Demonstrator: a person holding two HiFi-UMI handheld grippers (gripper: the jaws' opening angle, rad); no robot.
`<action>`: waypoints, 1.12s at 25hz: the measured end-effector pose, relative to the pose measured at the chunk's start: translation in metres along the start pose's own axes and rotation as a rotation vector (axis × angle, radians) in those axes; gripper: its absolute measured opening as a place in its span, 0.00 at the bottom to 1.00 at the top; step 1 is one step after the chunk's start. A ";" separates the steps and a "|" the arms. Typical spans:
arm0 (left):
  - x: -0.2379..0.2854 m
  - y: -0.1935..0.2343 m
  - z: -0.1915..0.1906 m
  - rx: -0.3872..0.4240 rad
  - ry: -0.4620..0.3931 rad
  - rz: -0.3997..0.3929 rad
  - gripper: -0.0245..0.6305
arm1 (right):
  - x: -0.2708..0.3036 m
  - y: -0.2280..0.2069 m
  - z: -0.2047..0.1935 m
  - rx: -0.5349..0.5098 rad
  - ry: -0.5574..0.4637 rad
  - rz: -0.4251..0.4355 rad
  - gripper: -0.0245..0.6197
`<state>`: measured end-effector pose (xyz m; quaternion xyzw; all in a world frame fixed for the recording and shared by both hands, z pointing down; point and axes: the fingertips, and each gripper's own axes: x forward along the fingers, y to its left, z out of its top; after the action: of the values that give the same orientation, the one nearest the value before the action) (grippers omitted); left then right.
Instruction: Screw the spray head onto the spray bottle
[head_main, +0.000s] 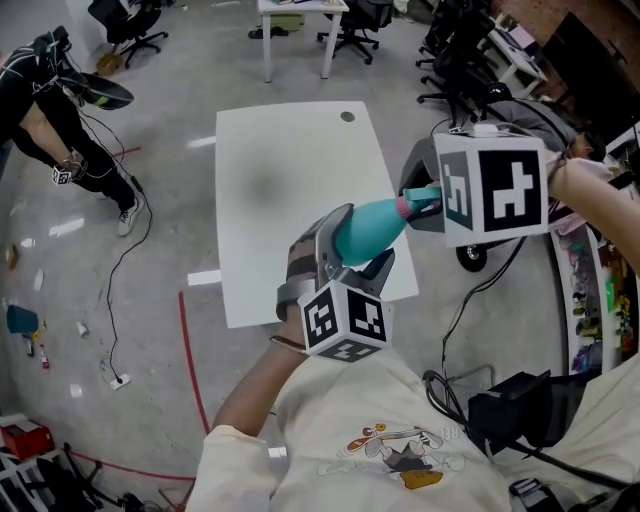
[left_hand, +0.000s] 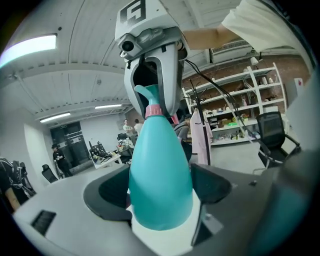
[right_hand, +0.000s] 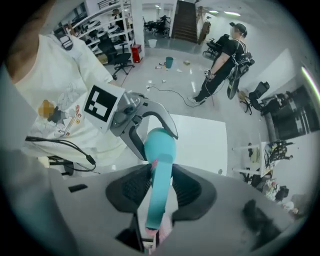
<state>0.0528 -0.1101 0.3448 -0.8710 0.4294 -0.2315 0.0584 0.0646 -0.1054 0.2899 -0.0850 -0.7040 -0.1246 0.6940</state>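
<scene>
A teal spray bottle lies tilted in the air over the white table, neck toward the right. My left gripper is shut on its wide body, base toward the camera. A pink collar rings the neck. The teal spray head sits at that neck, and my right gripper is shut on it. In the right gripper view the spray head runs between the pads, with the bottle beyond. The left gripper view shows the spray head inside the right gripper.
The white table has a small round hole near its far edge. A person in dark clothes stands on the floor at far left. Office chairs and desks line the back; shelves and cables lie at right.
</scene>
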 end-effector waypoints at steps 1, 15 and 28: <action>0.001 0.002 0.000 0.008 -0.003 0.020 0.63 | 0.000 -0.002 0.000 0.033 -0.003 0.008 0.25; -0.007 -0.001 0.010 -0.012 -0.108 -0.042 0.63 | -0.012 0.003 0.005 -0.111 -0.065 0.005 0.25; -0.011 -0.006 0.012 0.018 -0.128 -0.109 0.63 | -0.014 0.013 0.008 -0.252 -0.054 0.005 0.25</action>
<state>0.0569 -0.0996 0.3319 -0.9056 0.3746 -0.1818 0.0808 0.0613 -0.0895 0.2771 -0.1765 -0.7010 -0.2079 0.6590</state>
